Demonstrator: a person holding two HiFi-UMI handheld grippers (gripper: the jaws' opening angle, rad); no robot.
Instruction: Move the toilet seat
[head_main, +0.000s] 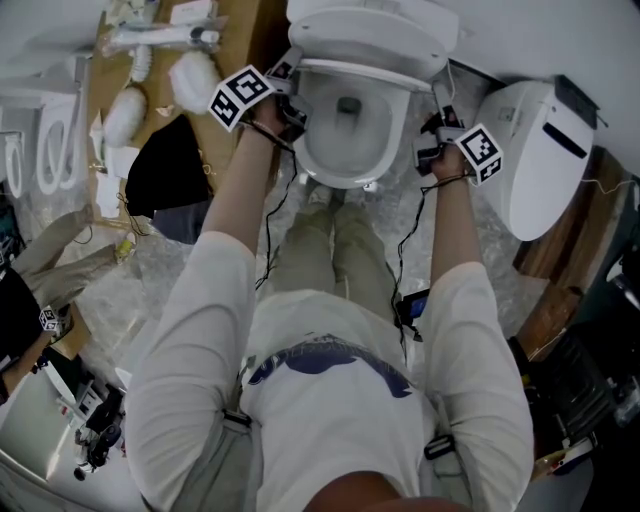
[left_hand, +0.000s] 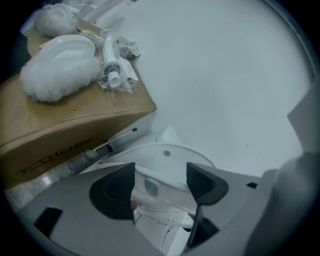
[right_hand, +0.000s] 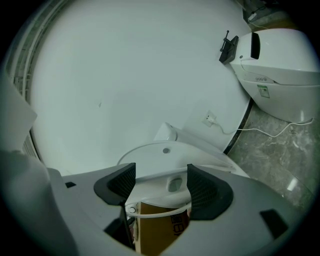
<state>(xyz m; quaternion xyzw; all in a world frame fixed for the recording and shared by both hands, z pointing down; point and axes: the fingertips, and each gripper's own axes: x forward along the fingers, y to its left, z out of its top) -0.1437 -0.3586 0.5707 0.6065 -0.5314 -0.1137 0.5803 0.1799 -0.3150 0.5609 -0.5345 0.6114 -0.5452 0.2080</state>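
Between the two tools, the toilet bowl (head_main: 345, 125) lay open, with the left tool (head_main: 288, 108) at one side of its rim and the right tool (head_main: 432, 140) at the other. Just ahead of both, the toilet seat (head_main: 365, 68) stood lifted off the bowl. In the left gripper view, the left tool (left_hand: 159, 182) had its jaws wide apart, and the seat (left_hand: 150, 187), with its oval bumper, crossed the gap beyond the pads without being pressed. In the right gripper view, the right tool (right_hand: 161, 185) also stood apart, and the same seat (right_hand: 175, 186) showed past its pads. A cardboard box (left_hand: 75, 125) sat left of the left tool. A second white toilet (right_hand: 280, 65) stood right of the right tool.
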